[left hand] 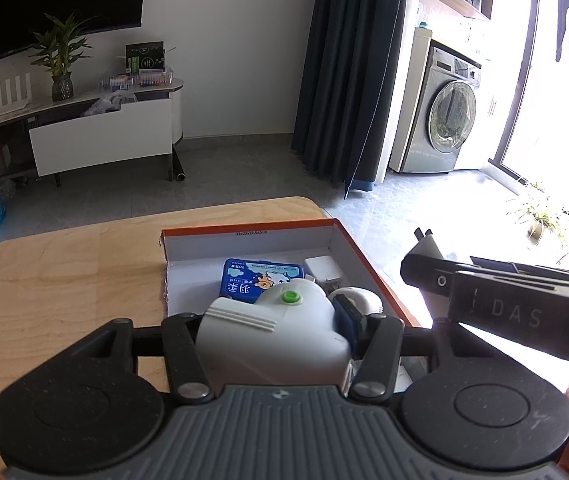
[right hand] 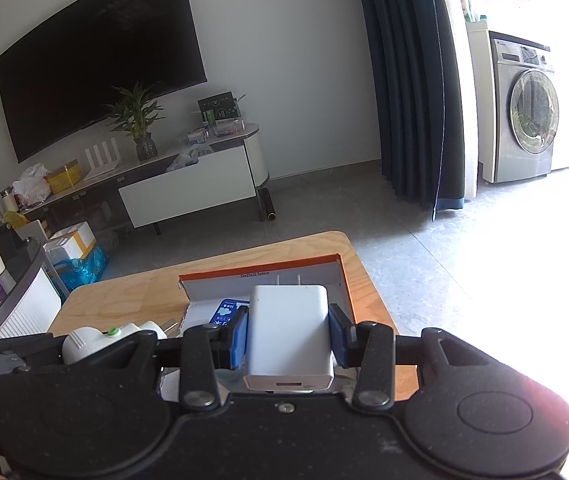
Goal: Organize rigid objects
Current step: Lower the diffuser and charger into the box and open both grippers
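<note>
You're pinching a white charger block [right hand: 289, 334] in the right gripper [right hand: 289, 338], blue pads [right hand: 239, 340] pressing both flanks, prongs pointing away toward the box. You're also clamping a rounded white plastic gadget w/ green button [left hand: 274, 330] in the left gripper [left hand: 276, 332]; only the right-side pad shows against it, the left one is hidden behind the body, but it's sitting wedged btwn the fingers.

Both items are hanging at the near end of the orange-rimmed box [left hand: 252, 226], over its open top, not yet set down.

Progress, judging by contents: the box is already holding a blue tin [left hand: 260, 280], a second white charger [left hand: 322, 268] by the box's far-right corner, and a round white piece [left hand: 358, 298] against the right wall. So the job is looking partly done; two held items left to drop.

Room: free floor is showing mainly left of the tin, along the box's left wall. The box's right wall is running close to the table [left hand: 64, 272] edge, w/ floor right beyond, so you're working w/ little margin on that side. Left of the box the tabletop is lying bare.
</note>
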`<state>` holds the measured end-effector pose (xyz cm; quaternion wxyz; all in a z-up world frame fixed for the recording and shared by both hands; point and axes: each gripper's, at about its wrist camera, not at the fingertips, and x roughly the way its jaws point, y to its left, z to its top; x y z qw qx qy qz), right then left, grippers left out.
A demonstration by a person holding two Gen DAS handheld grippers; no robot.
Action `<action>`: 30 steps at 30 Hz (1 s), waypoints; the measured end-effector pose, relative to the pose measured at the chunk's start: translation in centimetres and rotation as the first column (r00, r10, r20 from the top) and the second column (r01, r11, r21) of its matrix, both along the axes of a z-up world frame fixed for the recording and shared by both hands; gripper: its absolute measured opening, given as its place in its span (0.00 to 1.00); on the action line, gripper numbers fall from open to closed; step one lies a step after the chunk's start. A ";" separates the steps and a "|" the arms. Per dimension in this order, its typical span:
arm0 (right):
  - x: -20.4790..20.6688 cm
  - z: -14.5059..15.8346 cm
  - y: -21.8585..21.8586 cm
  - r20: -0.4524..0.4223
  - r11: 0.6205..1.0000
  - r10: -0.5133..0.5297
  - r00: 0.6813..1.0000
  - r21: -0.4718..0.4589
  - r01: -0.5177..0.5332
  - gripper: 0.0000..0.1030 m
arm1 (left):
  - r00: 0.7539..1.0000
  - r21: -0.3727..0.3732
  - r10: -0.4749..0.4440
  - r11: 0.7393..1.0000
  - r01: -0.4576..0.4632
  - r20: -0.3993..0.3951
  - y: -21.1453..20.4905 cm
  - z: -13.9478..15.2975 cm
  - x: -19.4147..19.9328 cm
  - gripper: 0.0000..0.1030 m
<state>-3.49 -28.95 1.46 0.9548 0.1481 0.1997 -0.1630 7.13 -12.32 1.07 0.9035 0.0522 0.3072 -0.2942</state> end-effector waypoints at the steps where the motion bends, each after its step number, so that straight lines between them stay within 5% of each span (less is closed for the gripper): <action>1: 0.1 0.0 0.0 0.000 1.000 0.000 1.000 0.000 0.000 0.49 | 1.000 0.001 -0.001 1.000 0.001 0.001 -0.1 0.0 0.1 0.54; 30: 3.3 -0.1 -2.1 -0.024 1.000 0.009 1.000 0.003 -0.009 0.49 | 1.000 0.006 0.021 1.000 -0.021 -0.005 -1.0 0.0 4.2 0.54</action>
